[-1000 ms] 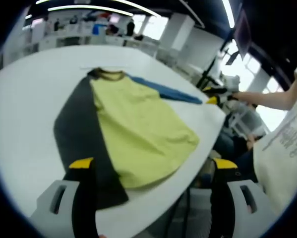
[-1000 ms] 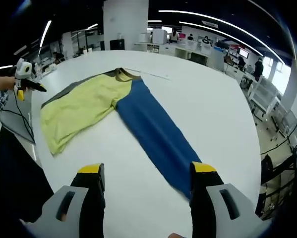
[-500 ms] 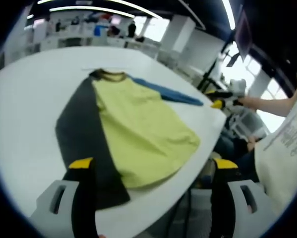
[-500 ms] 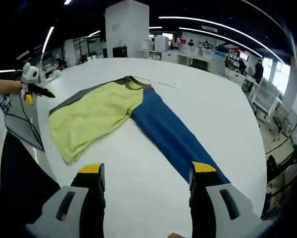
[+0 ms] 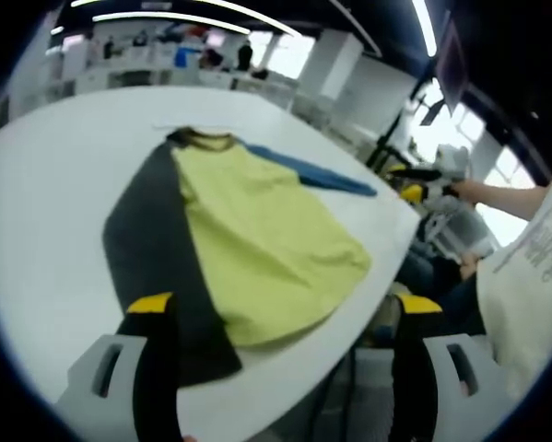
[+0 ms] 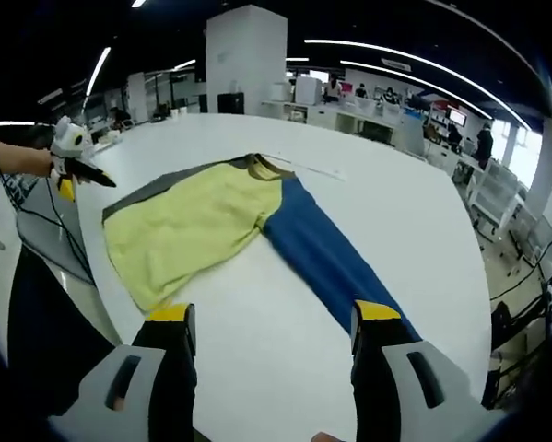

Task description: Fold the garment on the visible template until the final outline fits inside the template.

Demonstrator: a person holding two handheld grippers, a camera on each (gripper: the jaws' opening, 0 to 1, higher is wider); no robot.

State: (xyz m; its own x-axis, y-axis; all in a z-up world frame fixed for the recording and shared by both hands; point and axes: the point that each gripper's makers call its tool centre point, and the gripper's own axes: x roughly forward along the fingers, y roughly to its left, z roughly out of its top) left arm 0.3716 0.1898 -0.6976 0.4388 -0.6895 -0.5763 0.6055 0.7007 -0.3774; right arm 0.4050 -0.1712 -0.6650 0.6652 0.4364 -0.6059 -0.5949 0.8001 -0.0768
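Observation:
A garment lies flat on the white table. It has a yellow-green body, a dark grey side and a long blue part, with the collar at the far end. In the right gripper view the yellow-green body lies left of the blue part. My left gripper hangs open over the near hem and holds nothing. My right gripper is open above bare table short of the garment. A hand holds the right gripper off the table's right edge, and another holds the left gripper at the left.
A thin pale strip lies on the table just past the collar. The table edge runs close to the yellow-green hem. A person's white clothing stands at the right. Desks and people fill the room behind.
The right gripper's camera has moved, so the garment sits further right in its view. In the left gripper view the right gripper has drifted slightly right. The garment itself has not moved.

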